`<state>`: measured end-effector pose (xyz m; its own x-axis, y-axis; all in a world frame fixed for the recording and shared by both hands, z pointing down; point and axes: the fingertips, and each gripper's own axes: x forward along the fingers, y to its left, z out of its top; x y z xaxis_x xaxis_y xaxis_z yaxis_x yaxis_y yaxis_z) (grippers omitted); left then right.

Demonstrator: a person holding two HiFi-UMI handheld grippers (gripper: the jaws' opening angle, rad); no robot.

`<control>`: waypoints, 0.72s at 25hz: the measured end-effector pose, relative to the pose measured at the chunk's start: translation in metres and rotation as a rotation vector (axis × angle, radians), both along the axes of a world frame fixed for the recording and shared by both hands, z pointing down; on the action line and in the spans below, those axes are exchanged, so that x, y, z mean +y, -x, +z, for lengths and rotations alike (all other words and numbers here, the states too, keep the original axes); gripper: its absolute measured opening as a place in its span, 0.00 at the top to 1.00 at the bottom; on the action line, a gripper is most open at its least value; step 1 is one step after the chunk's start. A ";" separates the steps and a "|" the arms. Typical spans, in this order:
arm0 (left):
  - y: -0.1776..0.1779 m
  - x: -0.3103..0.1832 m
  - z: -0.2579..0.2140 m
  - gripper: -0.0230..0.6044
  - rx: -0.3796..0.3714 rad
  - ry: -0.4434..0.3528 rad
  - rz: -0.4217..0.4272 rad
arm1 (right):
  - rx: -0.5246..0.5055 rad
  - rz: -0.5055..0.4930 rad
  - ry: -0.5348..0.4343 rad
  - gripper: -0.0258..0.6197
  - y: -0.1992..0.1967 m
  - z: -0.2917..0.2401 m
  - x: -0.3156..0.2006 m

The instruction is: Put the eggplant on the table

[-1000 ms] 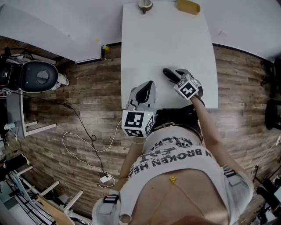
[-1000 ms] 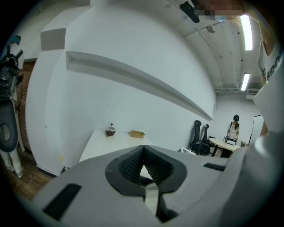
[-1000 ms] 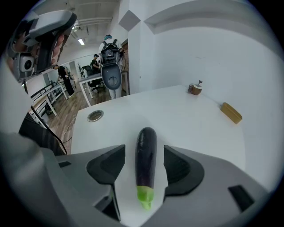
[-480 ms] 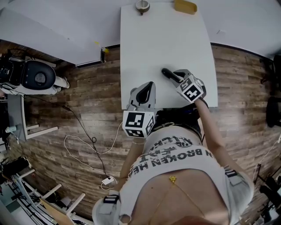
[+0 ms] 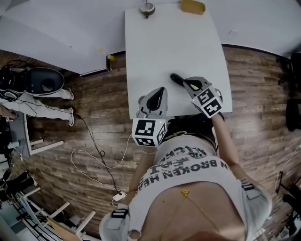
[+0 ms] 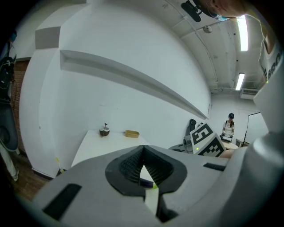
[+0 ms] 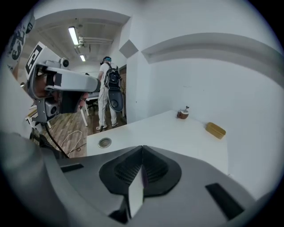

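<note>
While the eggplant [image 5: 176,78] lies flat on the white table [image 5: 174,42], near the front edge on the person's right, the right gripper [image 5: 188,84] sits right at its near end. From the head view it's hard to say if the tips touch it or just hang over it. That gripper's jaws have just been closing, and its own view shows them pressed together with nothing caught between them, only a thin sliver of table and something dark purple showing through the slit lower down.

The left gripper [image 5: 162,90] is parked over the front edge of the table, well to the left of the eggplant and not touching it. Its jaws meet at the tips too and it's empty, with a bit of purple and green peeking through the gap below the tips.

Way at the far end of the table there's a small brown round thing with a stem [image 5: 147,7] and a yellow block [image 5: 193,6], apart from each other and far from the eggplant. In the right gripper view a round metal grommet [image 7: 104,142] sits in the tabletop, and someone with a backpack [image 7: 106,91] stands on the wood floor [image 5: 94,103] past the table. A white cable [image 5: 94,160] loops on the floor to the person's left.
</note>
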<state>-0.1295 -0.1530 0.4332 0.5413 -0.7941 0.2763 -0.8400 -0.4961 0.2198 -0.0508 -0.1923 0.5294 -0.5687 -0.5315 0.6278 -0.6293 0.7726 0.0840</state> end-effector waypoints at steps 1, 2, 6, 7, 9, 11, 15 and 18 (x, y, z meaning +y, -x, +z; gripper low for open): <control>-0.001 0.000 -0.001 0.97 0.003 -0.002 0.003 | -0.015 0.004 -0.006 0.95 0.000 -0.006 0.002; -0.003 0.000 -0.003 0.97 0.005 -0.004 0.007 | -0.030 0.008 -0.014 0.95 -0.001 -0.012 0.004; -0.012 -0.003 -0.008 0.97 0.010 -0.022 0.025 | -0.077 0.019 -0.053 0.95 -0.004 -0.032 0.009; -0.015 -0.005 -0.010 0.97 0.011 -0.029 0.031 | -0.098 0.020 -0.068 0.95 -0.003 -0.039 0.010; -0.019 -0.006 -0.016 0.97 0.012 -0.045 0.043 | -0.148 0.019 -0.105 0.95 0.000 -0.054 0.012; -0.021 -0.007 -0.023 0.97 0.016 -0.063 0.053 | -0.187 0.017 -0.140 0.95 0.004 -0.070 0.014; -0.028 -0.015 -0.042 0.97 0.026 -0.108 0.066 | -0.252 0.008 -0.206 0.95 0.008 -0.098 0.013; -0.030 -0.023 -0.056 0.97 0.034 -0.142 0.073 | -0.305 0.008 -0.251 0.95 0.011 -0.121 0.008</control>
